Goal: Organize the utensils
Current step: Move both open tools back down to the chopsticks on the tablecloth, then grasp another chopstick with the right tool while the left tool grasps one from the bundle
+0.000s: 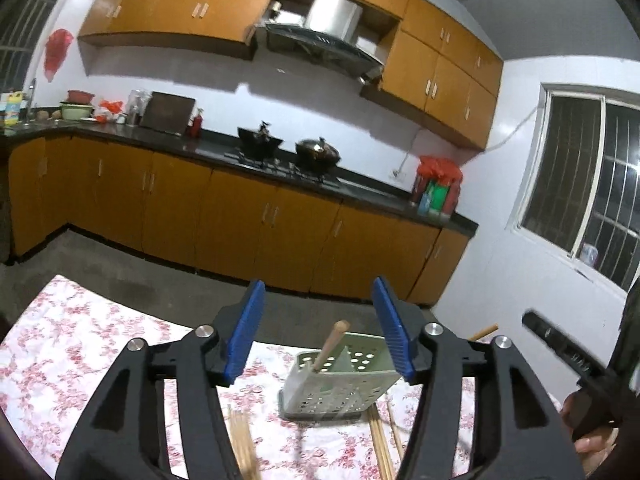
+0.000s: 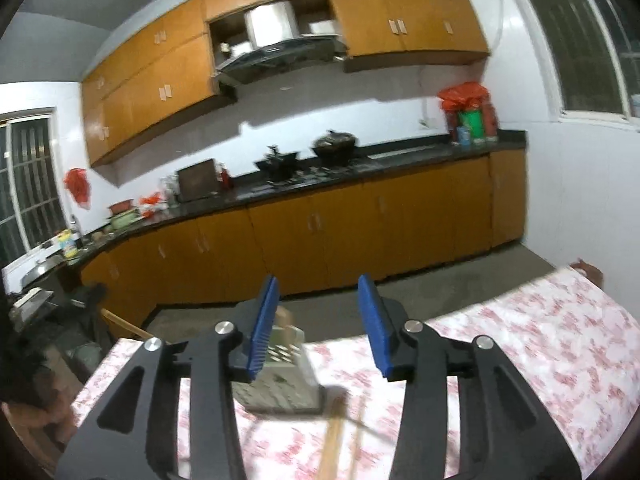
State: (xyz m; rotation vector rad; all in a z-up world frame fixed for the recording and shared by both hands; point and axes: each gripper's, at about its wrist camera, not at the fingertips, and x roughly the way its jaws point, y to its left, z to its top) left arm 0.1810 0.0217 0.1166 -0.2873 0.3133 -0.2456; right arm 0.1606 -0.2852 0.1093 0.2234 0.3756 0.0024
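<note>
We hold both grippers, left gripper (image 1: 318, 320) and right gripper (image 2: 318, 320), spread and empty; 1 wooden utensil (image 1: 331, 343) stands in the holder (image 1: 340, 384), chopsticks (image 1: 380, 440) remain on the tablecloth (image 1: 80, 344).

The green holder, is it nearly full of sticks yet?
Not nearly. One wooden-handled utensil already stands in the green holder. Nothing is in hand: the left claw and right claw are both open. Chopsticks and more chopsticks lie loose on the floral tablecloth.

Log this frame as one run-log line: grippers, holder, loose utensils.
left gripper: open, empty | right gripper: open, empty | utensil holder: upright on floral tablecloth, one wooden handle inside | chopsticks: loose beside holder
</note>
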